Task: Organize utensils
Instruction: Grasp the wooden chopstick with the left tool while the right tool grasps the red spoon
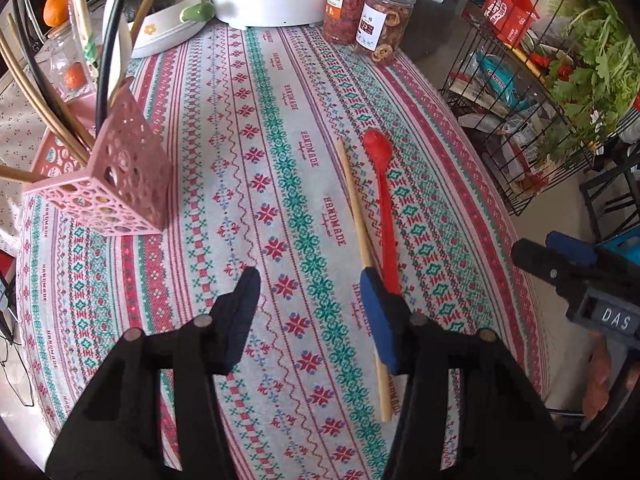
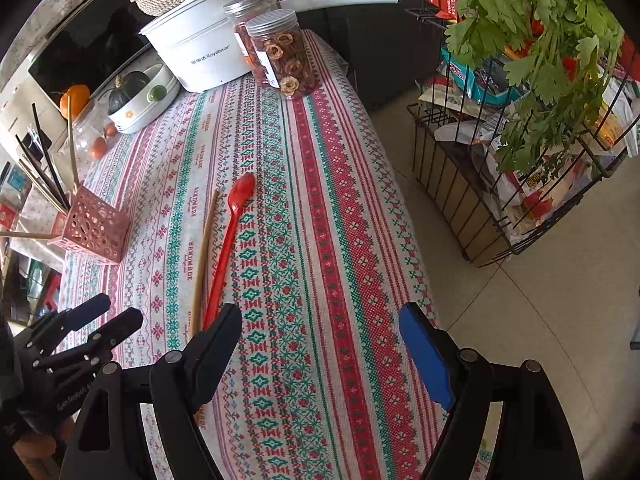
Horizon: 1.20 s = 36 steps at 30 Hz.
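The red spoon [image 1: 382,200] and the wooden chopstick [image 1: 360,236] lie side by side on the worktop [image 1: 224,240], so a grab could catch both or roll the chopstick away. Both sit just ahead of the left hand-held gripper [image 1: 308,304], under its right finger, and left of the right hand-held gripper [image 2: 320,344]. Both are open and empty; the pink holder [image 1: 120,176] stands well apart.
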Each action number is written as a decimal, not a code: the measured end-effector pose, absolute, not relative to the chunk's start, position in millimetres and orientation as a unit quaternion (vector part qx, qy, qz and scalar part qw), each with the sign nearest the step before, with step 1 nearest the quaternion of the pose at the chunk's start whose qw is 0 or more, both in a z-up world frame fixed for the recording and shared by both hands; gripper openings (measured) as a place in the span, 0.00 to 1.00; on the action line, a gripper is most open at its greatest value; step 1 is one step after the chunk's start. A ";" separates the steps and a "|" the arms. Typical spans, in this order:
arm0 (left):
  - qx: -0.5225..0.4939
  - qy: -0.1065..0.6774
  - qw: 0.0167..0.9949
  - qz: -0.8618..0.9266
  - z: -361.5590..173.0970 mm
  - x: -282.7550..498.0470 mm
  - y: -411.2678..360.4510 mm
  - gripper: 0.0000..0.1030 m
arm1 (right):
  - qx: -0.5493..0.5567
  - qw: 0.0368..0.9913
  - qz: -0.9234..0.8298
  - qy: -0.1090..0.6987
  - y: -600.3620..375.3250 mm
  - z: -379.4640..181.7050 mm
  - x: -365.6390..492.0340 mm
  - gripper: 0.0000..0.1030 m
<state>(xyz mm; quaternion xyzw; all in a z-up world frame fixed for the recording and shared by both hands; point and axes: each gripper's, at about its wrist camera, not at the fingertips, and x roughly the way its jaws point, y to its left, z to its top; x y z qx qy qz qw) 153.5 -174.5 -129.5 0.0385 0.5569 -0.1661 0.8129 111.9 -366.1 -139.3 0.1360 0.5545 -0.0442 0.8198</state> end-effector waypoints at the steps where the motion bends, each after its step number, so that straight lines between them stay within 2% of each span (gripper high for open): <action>1: 0.030 0.560 0.810 -0.168 -129.1 159.2 -179.4 0.43 | 0.138 0.818 -0.045 0.557 -367.3 -141.0 112.8 0.80; 6: 0.008 0.567 0.806 -0.172 -131.4 183.0 -206.9 0.17 | 0.136 0.818 -0.050 0.557 -371.3 -143.1 117.0 0.80; 7: 0.005 0.567 0.805 -0.175 -132.7 186.6 -211.6 0.16 | 0.135 0.818 -0.052 0.556 -372.2 -142.6 118.0 0.80; 19: 0.021 0.596 0.792 -0.132 -173.1 218.6 -231.2 0.16 | 0.146 0.812 -0.050 0.563 -378.6 -147.9 122.8 0.80; 21: 0.039 0.595 0.791 -0.138 -172.7 219.7 -232.4 0.07 | 0.144 0.812 -0.050 0.563 -377.1 -148.3 123.5 0.80; 23: 0.041 0.596 0.791 -0.136 -172.6 222.0 -230.0 0.06 | 0.140 0.811 -0.050 0.566 -374.9 -150.1 124.8 0.80; 28: 0.044 0.569 0.808 -0.148 -155.6 207.1 -208.9 0.06 | 0.128 0.805 -0.054 0.576 -369.5 -156.6 128.6 0.80; 36: 0.048 0.492 0.844 -0.206 -97.6 154.3 -164.3 0.06 | 0.119 0.801 -0.057 0.584 -358.6 -164.4 138.1 0.80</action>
